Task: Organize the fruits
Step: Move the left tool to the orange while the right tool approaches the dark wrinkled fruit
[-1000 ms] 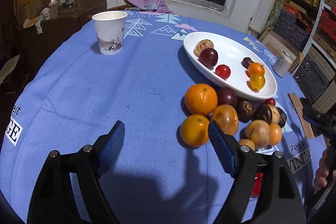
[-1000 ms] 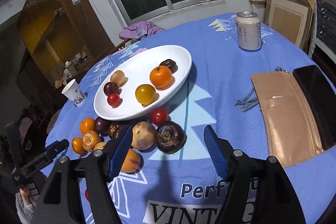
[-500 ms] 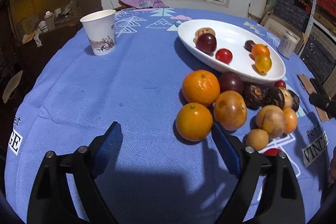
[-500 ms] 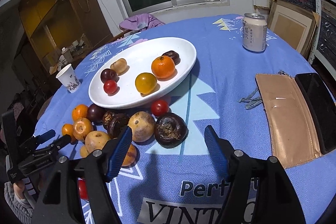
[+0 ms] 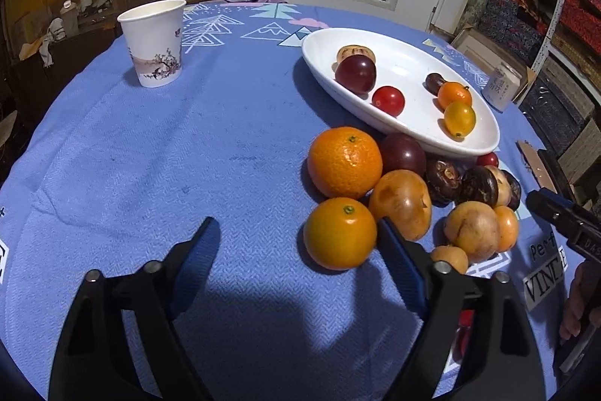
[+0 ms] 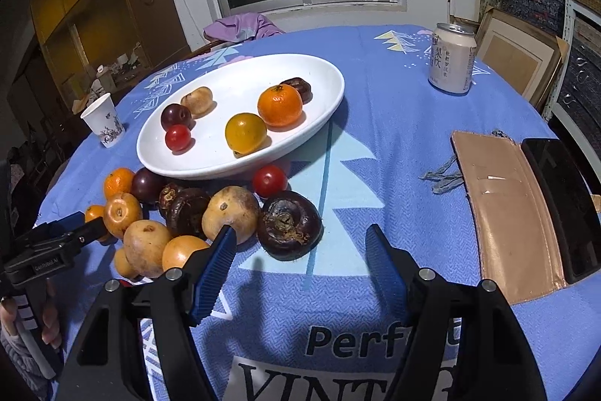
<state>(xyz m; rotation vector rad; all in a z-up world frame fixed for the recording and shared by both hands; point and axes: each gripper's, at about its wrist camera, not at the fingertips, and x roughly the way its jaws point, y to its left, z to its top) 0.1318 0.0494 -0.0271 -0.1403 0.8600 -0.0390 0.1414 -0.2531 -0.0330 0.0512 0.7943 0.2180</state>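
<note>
The left gripper (image 5: 296, 243) is seen nearest in its own view, its blue-padded jaws apart above the blue tablecloth (image 5: 169, 153); they have just been closing somewhat, yet no pad presses on anything. A small orange (image 5: 340, 232) lies partly between the jaws, just beside the right-hand pad, and whether that pad touches it cannot be told. Just beyond it, a larger orange (image 5: 345, 162) and a tan-orange fruit (image 5: 401, 203) are found touching one another at the near end of a heap of loose fruit.

The right gripper (image 6: 300, 250) is likewise held released — nothing is grasped. A dark, wrinkled fruit (image 6: 290, 223) rests on the cloth between and just ahead of its jaws, and a pale brown fruit (image 6: 231, 213) sits at the tip of its left pad. A small red tomato (image 6: 269, 180) lies behind them, at the rim of the white oval plate (image 6: 323, 77).

On the plate six fruits are set — a yellow one (image 6: 246, 133), an orange one (image 6: 280, 105), and four smaller ones. To the right a tan wallet (image 6: 503, 213) and a dark phone (image 6: 559, 205) are laid side by side. Farther off stand a drink can (image 6: 452, 59) and a paper cup (image 5: 153, 42).
</note>
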